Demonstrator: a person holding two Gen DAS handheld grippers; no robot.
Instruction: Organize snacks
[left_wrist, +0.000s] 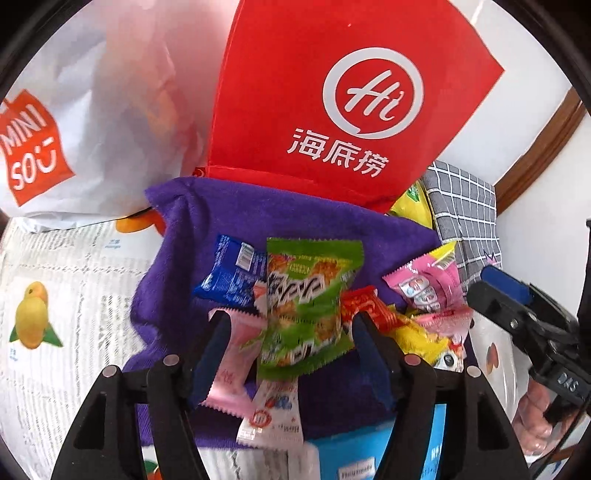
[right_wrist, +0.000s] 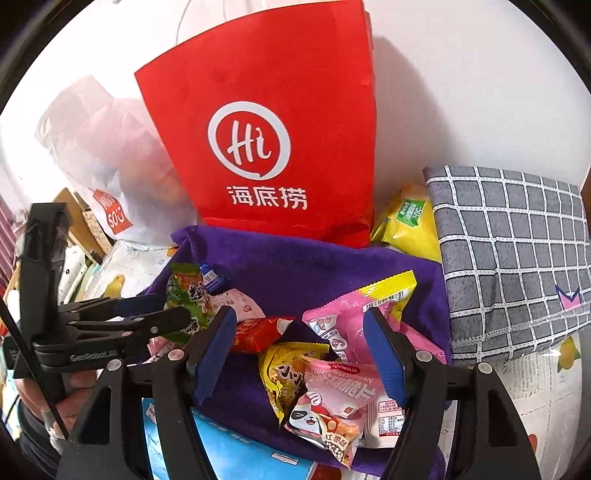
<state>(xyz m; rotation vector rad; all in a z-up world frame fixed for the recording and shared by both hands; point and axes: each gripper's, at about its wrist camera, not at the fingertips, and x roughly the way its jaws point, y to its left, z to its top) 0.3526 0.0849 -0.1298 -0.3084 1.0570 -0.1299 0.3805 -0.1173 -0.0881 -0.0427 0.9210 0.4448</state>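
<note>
Snack packets heaped on a purple cloth before a red paper bag. Left gripper jaws part-open astride the green snack packet, not pressing; right gripper jaws part-open above the pink panda packet, empty

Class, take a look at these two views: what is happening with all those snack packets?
A person holds a gripper in each hand over a pile of small snack packets on a purple fleece cloth. The left gripper is open around a green crinkly packet, its pads not pressing on it. The right gripper hangs open above a pink packet and a yellow one. A red paper bag stands behind the pile. No packet is held.
</note>
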